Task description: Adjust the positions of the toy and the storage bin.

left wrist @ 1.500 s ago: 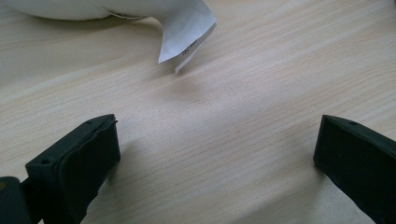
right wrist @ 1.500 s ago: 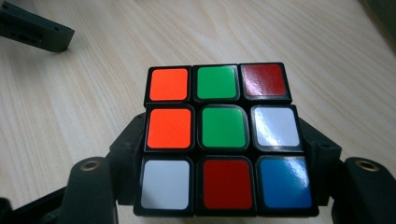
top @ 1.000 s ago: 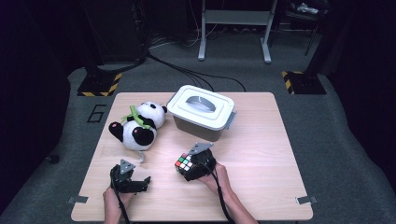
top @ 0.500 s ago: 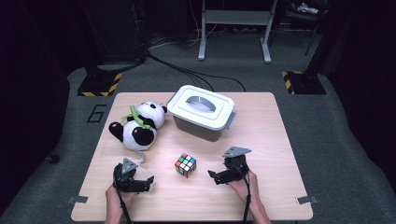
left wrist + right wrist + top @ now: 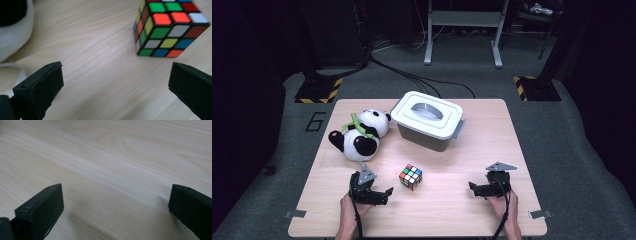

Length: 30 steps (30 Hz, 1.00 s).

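Pale wood table [image 5: 472, 135] on grey carpet, dark room. Cube [image 5: 410, 177] near centre, w/ panda [image 5: 359, 134] at 10 o'clock, lidded bin [image 5: 428, 119] at 12. Left gripper [image 5: 384, 194] & right gripper [image 5: 473, 188]: jaws spread, empty.

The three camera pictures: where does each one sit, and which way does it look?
High view: above the person's side, looking forward and down on the table; forearms, left gripper and right gripper show.
Left gripper view: rides the left gripper, looking along its open jaws at the puzzle cube.
Right gripper view: rides the right gripper, facing bare tabletop.
Shared: the high view and left gripper view both show the cube and the panda toy.
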Each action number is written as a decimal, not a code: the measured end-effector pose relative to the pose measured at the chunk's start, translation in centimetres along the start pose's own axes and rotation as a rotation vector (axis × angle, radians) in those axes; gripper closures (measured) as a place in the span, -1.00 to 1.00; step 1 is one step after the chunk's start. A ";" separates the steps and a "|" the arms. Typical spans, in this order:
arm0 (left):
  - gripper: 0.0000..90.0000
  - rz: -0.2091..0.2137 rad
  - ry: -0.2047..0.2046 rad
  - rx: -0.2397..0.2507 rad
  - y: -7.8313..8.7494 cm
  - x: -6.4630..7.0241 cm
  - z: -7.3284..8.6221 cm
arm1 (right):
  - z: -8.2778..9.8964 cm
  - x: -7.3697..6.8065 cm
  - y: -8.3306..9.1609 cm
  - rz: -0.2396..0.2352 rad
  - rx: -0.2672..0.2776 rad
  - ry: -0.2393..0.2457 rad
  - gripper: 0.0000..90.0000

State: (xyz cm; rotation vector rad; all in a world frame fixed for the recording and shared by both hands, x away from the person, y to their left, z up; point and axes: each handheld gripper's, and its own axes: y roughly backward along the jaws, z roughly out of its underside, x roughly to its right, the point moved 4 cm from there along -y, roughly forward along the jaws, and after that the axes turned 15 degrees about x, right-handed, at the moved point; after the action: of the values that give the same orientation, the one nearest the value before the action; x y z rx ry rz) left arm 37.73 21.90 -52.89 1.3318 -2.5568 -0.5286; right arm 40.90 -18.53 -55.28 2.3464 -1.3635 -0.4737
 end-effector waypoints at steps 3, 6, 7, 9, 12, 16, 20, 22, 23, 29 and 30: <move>-1.00 0.029 -0.010 0.013 -0.6 0.9 -0.8 | 0.1 0.5 0.2 0.021 0.003 0.017 -1.00; -1.00 0.046 -0.017 0.036 -1.4 1.9 -1.6 | 0.3 0.4 0.1 0.039 0.000 0.043 -1.00; -1.00 0.053 -0.024 0.037 -1.6 2.1 -1.9 | 0.4 0.2 -0.1 0.057 -0.001 0.064 -1.00; -1.00 0.065 -0.028 0.051 -2.1 2.7 -2.5 | 0.4 -0.1 0.0 0.064 -0.006 0.076 -1.00; -1.00 0.090 -0.027 0.065 -2.6 3.4 -3.1 | 0.5 0.0 0.0 0.062 -0.006 0.078 -1.00; -1.00 0.107 -0.044 0.060 -3.5 4.4 -3.7 | 0.5 0.0 0.0 0.061 -0.006 0.078 -1.00; -1.00 0.106 -0.036 0.047 -4.6 4.6 -3.9 | 0.5 0.0 0.0 0.059 -0.005 0.076 -1.00; -1.00 0.111 -0.027 0.043 -5.1 4.6 -3.8 | 0.5 0.1 0.0 0.060 -0.003 0.077 -1.00; -1.00 0.112 -0.027 0.038 -5.3 4.7 -3.7 | 0.4 0.1 0.0 0.062 -0.003 0.075 -1.00; -1.00 0.110 -0.041 0.035 -6.1 5.0 -3.5 | 0.4 0.2 0.0 0.061 -0.003 0.078 -1.00; -1.00 0.111 -0.040 0.034 -6.2 5.0 -3.5 | 0.4 0.2 0.0 0.063 -0.004 0.073 -1.00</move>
State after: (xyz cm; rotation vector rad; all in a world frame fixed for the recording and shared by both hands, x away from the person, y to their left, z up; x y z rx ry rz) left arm 40.71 13.77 -52.14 1.1934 -2.6647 -0.4976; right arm 40.80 -18.72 -55.69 2.2865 -1.3972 -0.3688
